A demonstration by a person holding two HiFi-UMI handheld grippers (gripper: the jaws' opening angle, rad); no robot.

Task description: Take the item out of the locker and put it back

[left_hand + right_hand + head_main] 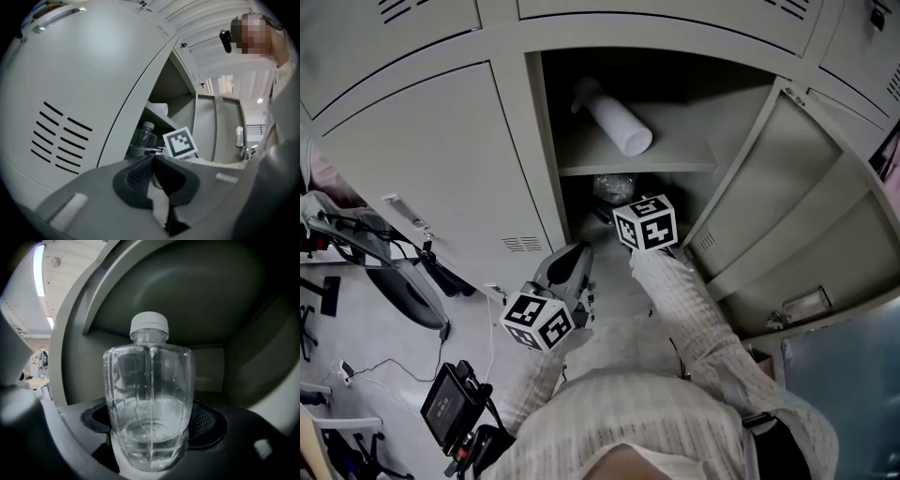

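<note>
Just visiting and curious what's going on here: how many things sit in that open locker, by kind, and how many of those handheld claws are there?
Clear bottle: 1
White roll: 1
Grippers: 2 (left gripper, right gripper)
Total: 4

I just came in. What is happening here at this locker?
A person stands at an open locker with a gripper in each hand. The right gripper is shut on a clear bottle with a white cap, inside the lower compartment under the shelf. The pictures do not show whether the bottle rests on the locker floor or is lifted. The left gripper is shut and empty, held outside by the neighbouring closed door. A white roll lies on the shelf.
</note>
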